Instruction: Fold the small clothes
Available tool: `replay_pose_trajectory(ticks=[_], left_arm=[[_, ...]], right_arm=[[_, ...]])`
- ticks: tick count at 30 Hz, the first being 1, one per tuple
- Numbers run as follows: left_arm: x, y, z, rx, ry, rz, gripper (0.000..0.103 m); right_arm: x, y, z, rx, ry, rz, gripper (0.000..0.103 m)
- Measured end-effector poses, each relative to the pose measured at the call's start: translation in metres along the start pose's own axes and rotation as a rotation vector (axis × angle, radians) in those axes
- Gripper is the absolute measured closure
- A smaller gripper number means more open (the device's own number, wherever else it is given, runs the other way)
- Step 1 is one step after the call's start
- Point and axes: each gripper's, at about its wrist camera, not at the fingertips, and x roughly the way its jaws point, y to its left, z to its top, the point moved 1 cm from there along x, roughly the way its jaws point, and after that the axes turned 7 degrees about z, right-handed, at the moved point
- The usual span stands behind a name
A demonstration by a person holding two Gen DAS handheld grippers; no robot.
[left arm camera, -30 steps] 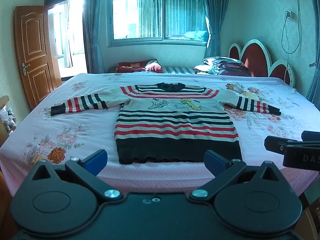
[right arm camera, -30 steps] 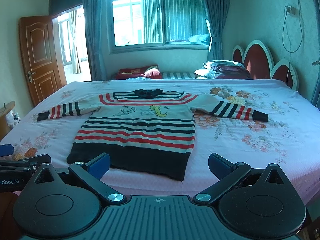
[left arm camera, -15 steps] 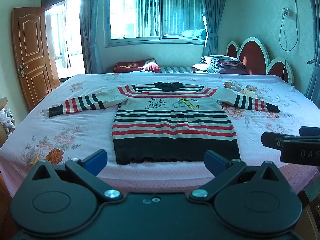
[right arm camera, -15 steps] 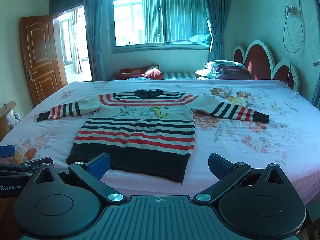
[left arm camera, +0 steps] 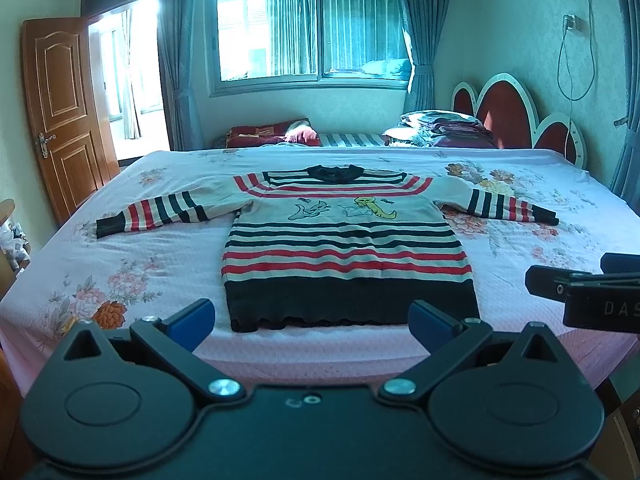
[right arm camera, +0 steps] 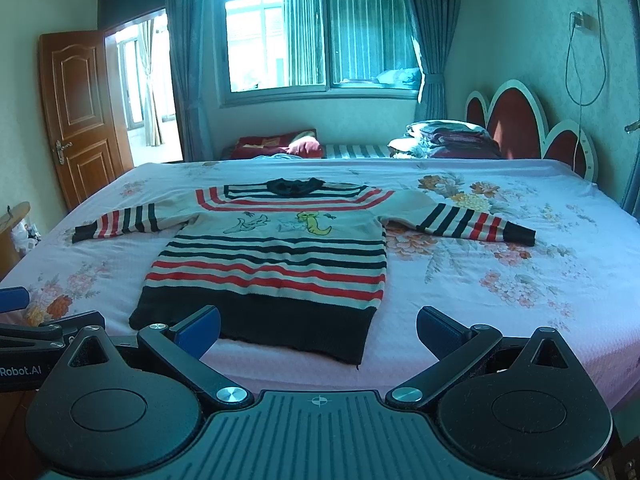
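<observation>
A small striped sweater [left arm camera: 344, 248] lies flat and face up on the bed, both sleeves spread out, black hem nearest me. It also shows in the right wrist view [right arm camera: 272, 256]. My left gripper [left arm camera: 312, 322] is open and empty, just short of the hem at the bed's near edge. My right gripper [right arm camera: 318, 330] is open and empty, near the hem's right corner. The right gripper shows at the right edge of the left wrist view [left arm camera: 584, 292]. The left gripper shows at the left edge of the right wrist view [right arm camera: 44, 332].
The bed [left arm camera: 120, 256] has a pink floral sheet and a red headboard [left arm camera: 508, 116] at the right. Folded bedding [left arm camera: 440, 128] and a red pillow [left arm camera: 272, 134] lie at the far side. A wooden door [left arm camera: 64, 112] stands open at the left.
The left gripper's view has shifted slightly, with the sweater sliding a little left and lower in it. The right gripper has barely moved. Both stay open.
</observation>
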Motion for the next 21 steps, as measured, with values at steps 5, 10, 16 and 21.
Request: replay_pose_trajectory(ticks=[5,10,16,21], left_arm=[[0.0001,-0.0006,-0.0001,-0.001,-0.002,0.002,0.0],[0.0004,-0.0006,0.0012,-0.002,-0.005,0.005,0.0],[-0.0002,0.0028,0.0004,-0.004,-0.004,0.008,0.0],[0.0009,0.0059,-0.0005,-0.007,-0.001,0.017,0.0]], right_arm=[[-0.0006,-0.0006,-0.0002,-0.002,-0.001,-0.002,0.0],[-0.0014,-0.0008,-0.0006,-0.006,0.0,-0.003,0.0],[0.0006,-0.0011,-0.0008,0.001,0.006,0.0,0.0],[0.0012,-0.001,-0.0004,0.002,0.006,0.003,0.0]])
